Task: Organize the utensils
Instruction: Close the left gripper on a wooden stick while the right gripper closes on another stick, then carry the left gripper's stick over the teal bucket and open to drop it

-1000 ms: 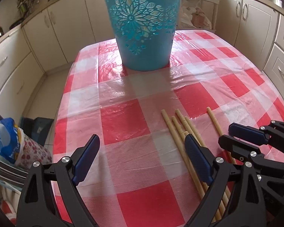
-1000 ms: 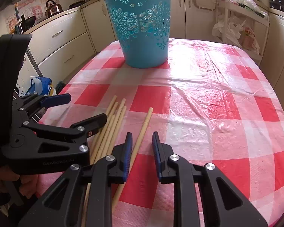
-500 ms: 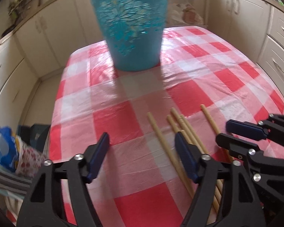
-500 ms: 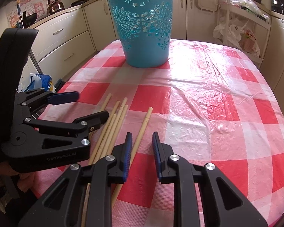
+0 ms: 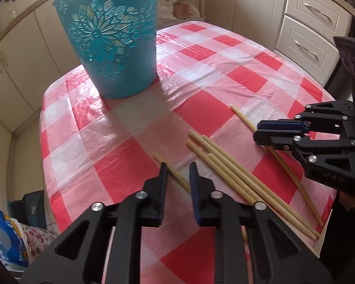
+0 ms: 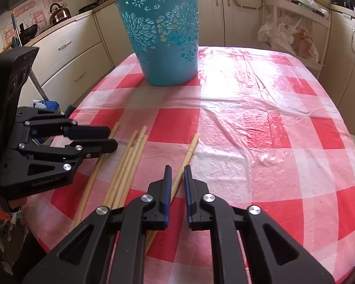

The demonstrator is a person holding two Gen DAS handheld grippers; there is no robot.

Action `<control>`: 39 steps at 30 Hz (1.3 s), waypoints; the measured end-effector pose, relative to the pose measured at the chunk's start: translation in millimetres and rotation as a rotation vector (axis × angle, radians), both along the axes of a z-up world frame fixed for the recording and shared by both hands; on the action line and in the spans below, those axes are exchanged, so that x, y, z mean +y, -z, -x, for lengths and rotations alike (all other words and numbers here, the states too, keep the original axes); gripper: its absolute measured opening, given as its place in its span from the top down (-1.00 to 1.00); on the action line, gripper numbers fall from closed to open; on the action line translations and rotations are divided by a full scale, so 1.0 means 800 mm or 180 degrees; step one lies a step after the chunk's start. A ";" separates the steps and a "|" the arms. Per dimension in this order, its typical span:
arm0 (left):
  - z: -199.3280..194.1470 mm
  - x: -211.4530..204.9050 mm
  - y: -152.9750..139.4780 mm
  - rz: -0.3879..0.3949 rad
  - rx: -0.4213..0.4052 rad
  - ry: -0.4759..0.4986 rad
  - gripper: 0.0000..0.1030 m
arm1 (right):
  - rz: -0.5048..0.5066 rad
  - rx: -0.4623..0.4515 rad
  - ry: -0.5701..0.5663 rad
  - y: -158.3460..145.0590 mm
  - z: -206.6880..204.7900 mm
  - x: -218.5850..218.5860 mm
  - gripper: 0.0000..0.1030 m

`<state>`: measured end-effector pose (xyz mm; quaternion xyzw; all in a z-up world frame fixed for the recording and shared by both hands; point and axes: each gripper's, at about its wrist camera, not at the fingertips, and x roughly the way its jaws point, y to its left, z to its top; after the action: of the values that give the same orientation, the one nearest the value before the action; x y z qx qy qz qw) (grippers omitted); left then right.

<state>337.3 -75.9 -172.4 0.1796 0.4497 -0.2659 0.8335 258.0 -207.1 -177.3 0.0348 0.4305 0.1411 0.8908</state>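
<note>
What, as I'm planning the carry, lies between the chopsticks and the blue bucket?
Nothing visible: only bare checked tablecloth separates the chopsticks from the blue bucket, which stands upright beyond them.

left gripper (image 5: 177, 175): jaws just closed onto outermost chopstick (image 5: 170, 171) | right gripper (image 6: 176, 177): jaws narrowed around lone chopstick (image 6: 189, 152)

Each camera sits on its own gripper, close above the checked tablecloth (image 5: 120, 156), looking forward and downward along the fingers. The left wrist view faces the teal basket (image 5: 111, 37) from the near-left side; the right wrist view faces it from the near-right. Both views share the basket, the wooden sticks (image 6: 130, 161) and the opposite gripper.
</note>
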 end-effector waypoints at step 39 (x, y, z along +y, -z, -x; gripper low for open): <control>0.005 0.076 -0.206 0.1877 -0.1207 -0.0815 0.91 | -0.0162 0.0038 0.0055 -0.003 -0.007 -0.011 0.88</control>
<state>333.1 -15.3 -8.0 -0.0799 0.2102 -0.2397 0.9444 263.5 -216.3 -175.2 0.0620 0.4317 0.1440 0.8883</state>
